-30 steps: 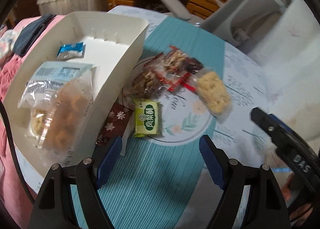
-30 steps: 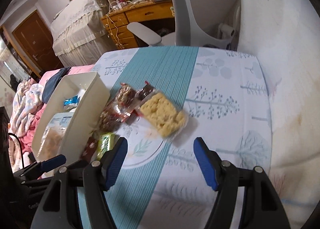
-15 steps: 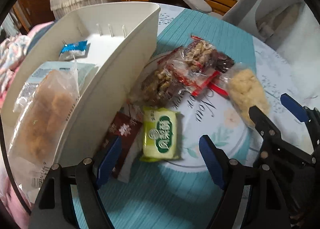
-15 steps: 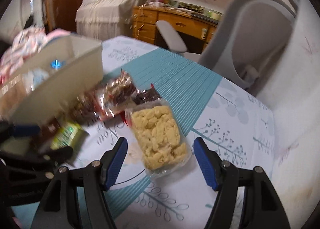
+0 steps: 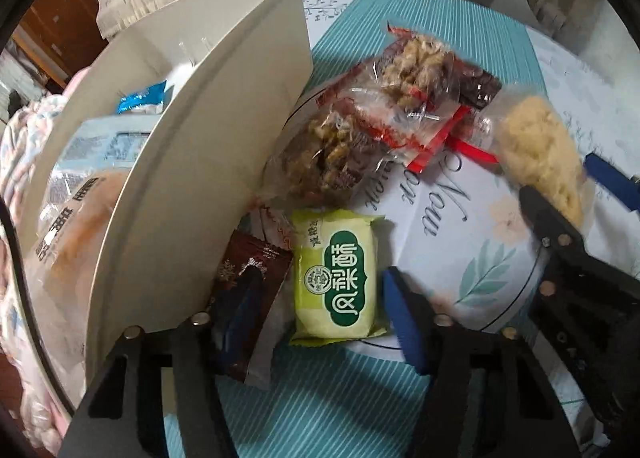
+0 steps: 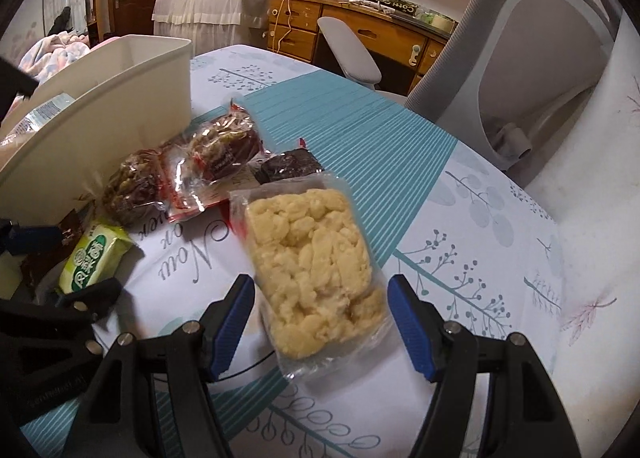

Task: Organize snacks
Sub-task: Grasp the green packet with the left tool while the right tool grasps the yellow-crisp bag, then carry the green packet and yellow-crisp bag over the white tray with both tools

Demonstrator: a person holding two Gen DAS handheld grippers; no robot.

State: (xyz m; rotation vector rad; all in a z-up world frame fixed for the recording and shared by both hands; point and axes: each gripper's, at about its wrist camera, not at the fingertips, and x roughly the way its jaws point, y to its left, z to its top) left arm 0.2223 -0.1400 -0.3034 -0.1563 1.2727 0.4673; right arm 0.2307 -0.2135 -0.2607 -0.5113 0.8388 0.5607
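A green snack pack (image 5: 336, 274) lies on the patterned tablecloth, between the fingers of my left gripper (image 5: 320, 282). Its jaws are closing; the left finger rests over a dark brown packet (image 5: 256, 270), and the pads do not press the green pack. My right gripper (image 6: 320, 294) is open and straddles a clear pack of yellow puffed crisp (image 6: 312, 266). Two red-trimmed nut packs (image 5: 332, 146) (image 5: 420, 66) lie beyond. The white bin (image 5: 200, 138) at the left holds a bread pack (image 5: 80, 210) and a small blue packet (image 5: 140, 100).
A grey swivel chair (image 6: 520, 58) stands behind the table's far right edge, with a wooden desk (image 6: 360, 30) further back. A dark snack (image 6: 288, 166) lies behind the yellow pack. Pink bedding (image 6: 60, 46) lies left of the bin. The two grippers work close together.
Both grippers have come down close to the snacks. The left jaws have narrowed around the green pack. The right gripper has rolled and now straddles the yellow pack.
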